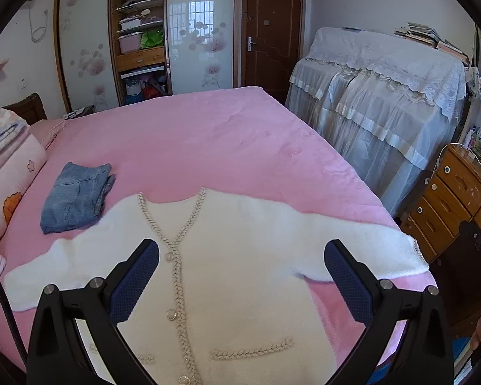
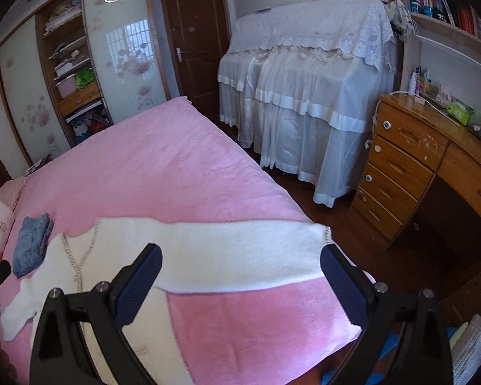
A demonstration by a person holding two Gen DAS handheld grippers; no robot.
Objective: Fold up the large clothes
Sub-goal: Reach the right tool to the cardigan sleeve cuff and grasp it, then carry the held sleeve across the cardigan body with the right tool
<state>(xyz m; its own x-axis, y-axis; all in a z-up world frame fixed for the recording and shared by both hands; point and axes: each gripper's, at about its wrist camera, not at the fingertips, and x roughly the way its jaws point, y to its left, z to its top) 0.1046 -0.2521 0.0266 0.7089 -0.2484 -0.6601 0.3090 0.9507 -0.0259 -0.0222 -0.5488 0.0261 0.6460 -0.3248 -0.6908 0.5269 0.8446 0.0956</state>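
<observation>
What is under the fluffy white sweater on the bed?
The white sweater lies spread flat on the pink blanket, and its left sleeve overlaps the folded jeans a little. Whatever else lies beneath it is covered.

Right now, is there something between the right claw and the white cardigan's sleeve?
Nothing visible. The right claw is open just above the cardigan sleeve, which lies flat on the pink bedspread. The folded jeans lie off to the side.
</observation>
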